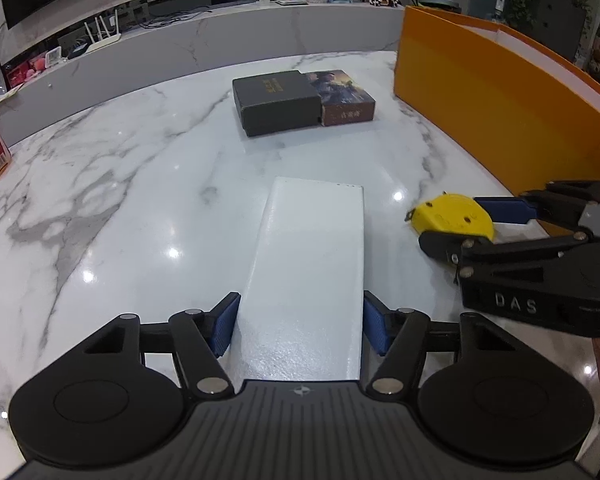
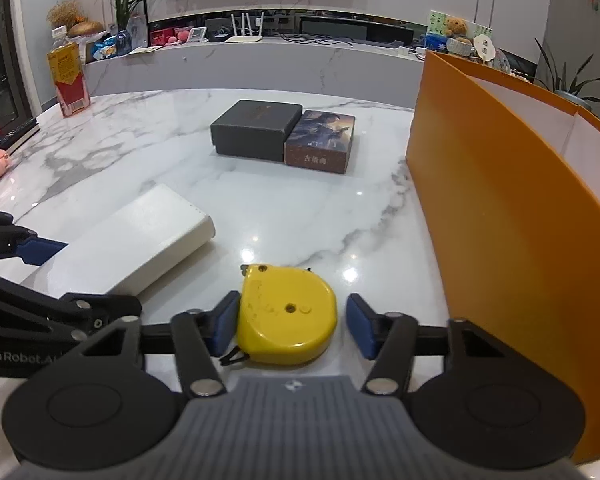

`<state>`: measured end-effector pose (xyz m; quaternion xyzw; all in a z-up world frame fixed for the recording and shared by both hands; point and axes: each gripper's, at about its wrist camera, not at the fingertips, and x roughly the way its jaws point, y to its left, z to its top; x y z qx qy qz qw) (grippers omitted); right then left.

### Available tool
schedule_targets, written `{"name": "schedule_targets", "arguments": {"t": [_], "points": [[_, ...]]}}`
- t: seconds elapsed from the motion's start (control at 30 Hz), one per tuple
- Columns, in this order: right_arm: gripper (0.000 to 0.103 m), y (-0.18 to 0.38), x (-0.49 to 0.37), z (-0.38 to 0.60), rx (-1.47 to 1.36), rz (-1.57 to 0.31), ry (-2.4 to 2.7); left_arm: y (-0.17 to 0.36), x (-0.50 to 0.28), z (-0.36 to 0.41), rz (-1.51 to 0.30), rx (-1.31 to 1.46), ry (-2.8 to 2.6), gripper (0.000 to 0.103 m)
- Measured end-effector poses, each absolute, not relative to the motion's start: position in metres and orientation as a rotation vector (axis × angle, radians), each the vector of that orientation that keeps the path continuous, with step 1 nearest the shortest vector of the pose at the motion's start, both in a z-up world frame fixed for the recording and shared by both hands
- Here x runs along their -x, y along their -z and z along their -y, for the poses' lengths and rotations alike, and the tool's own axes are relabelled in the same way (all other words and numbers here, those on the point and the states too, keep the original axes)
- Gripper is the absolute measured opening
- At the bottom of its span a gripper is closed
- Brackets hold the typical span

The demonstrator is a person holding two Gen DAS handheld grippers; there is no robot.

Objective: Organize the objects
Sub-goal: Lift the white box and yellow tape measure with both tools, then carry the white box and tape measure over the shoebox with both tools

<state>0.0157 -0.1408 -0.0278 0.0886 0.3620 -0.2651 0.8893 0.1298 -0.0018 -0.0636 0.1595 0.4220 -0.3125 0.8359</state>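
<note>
A white power bank (image 1: 312,280) lies flat on the marble table (image 1: 140,200), and my left gripper (image 1: 301,322) is shut on its near end, one blue pad against each long side. The same power bank (image 2: 140,240) shows at the left of the right wrist view. A yellow tape measure (image 2: 286,316) sits between the fingers of my right gripper (image 2: 291,322). The left pad touches it and a narrow gap shows at the right pad, so the gripper is open. In the left wrist view the tape measure (image 1: 452,216) lies at the right, between those fingers.
A tall orange box (image 2: 500,220) with an open top stands along the right. A black box (image 2: 256,128) and a picture-printed box (image 2: 322,140) sit side by side mid-table. A bottle with a red label (image 2: 70,80) stands far left, with a shelf of clutter behind.
</note>
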Motion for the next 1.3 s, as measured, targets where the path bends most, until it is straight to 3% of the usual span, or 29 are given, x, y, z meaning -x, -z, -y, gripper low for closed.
{"name": "schedule_targets", "arguments": {"t": [0.8, 1.3], "points": [[0.052, 0.009, 0.024, 0.086, -0.242, -0.835, 0.513, 0.046, -0.071, -0.038, -0.949, -0.374, 0.688, 0.072], [0.052, -0.060, 0.055, 0.085, -0.167, -0.751, 0.513, -0.012, -0.064, -0.023, -0.837, -0.401, 0.771, 0.070]]}}
